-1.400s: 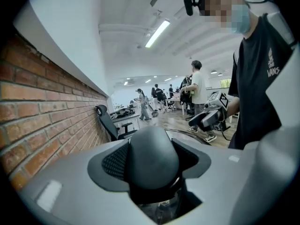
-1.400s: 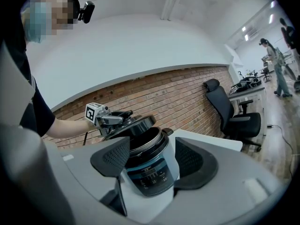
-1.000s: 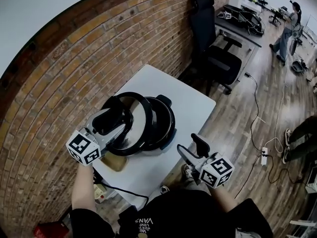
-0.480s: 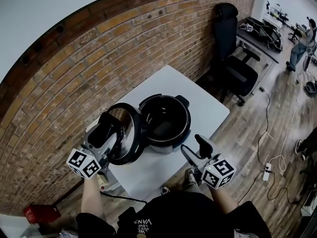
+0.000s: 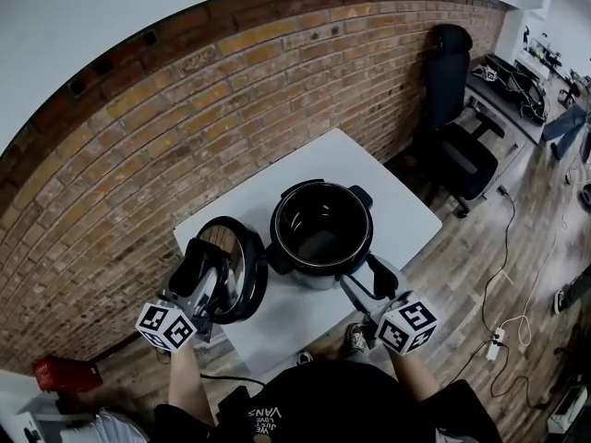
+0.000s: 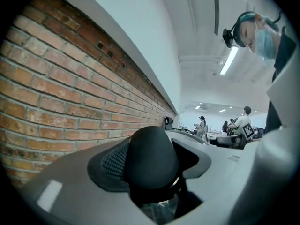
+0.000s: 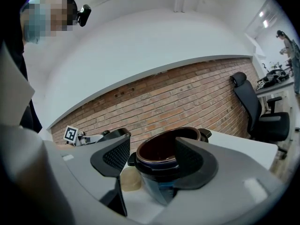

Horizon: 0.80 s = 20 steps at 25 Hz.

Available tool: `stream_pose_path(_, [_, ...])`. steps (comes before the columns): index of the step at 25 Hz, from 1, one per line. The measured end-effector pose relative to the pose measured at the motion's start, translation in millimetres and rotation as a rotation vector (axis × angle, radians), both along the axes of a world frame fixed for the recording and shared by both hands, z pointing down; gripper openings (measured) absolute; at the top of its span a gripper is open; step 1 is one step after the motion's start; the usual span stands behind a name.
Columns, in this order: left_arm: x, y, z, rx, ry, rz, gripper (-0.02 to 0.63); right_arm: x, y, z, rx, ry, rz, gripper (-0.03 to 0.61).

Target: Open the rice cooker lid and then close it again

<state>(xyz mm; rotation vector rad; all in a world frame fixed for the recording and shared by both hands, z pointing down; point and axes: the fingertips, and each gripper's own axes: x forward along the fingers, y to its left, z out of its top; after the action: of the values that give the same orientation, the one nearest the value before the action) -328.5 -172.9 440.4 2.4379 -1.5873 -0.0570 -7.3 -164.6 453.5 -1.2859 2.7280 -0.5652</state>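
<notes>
The black rice cooker [image 5: 321, 233] stands open on the white table [image 5: 388, 192], its dark inner pot showing. Its round lid [image 5: 236, 268] hangs tilted on edge left of the pot, apart from it. My left gripper [image 5: 205, 270] is shut on the lid's black knob [image 6: 150, 156], which fills the space between the jaws in the left gripper view. My right gripper [image 5: 369, 280] stands open and empty at the cooker's near right side. In the right gripper view the cooker [image 7: 161, 150] shows between the spread jaws of that gripper [image 7: 154, 165].
A brick wall [image 5: 185, 127] runs behind the table. A small beige object [image 7: 130, 179] lies on the table beside the cooker. A black office chair [image 5: 457, 109] stands at the right, a red box [image 5: 63, 374] on the floor at left, cables [image 5: 503, 275] on the wooden floor.
My left gripper carried the lid left and lower, away from the pot, which now stands fully uncovered. The right gripper drifted a little toward the cooker.
</notes>
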Motion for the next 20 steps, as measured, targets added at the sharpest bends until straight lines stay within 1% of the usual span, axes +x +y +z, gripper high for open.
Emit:
stream_pose_path(5, [-8.3,20.4,11.4,-0.013,0.036,-0.068,0.282,-4.7,-2.3,-0.1,-0.002,0.011,-0.021,0.293])
stream_pose_path(10, [-10.4,37.9,28.3,-0.033,0.064,-0.113,0.282,-7.7,-3.4,3.6,-0.01,0.021,-0.041,0.293])
stream_pose_path(13, [-11.0,43.4,35.6,-0.045,0.073,-0.125,0.282,-8.7,-3.5,5.8,-0.016,0.023,-0.046,0.293])
stream_pose_path(17, [-9.0,43.3,34.8,-0.062,0.065,-0.131,0.282,-7.8,-4.2,5.3,-0.016,0.017,-0.045,0.293])
stream_pose_path(20, [-5.7,36.9,30.4,-0.048,0.058,-0.116,0.282,-4.4,-4.1,5.0,-0.017,0.014,-0.038,0.293])
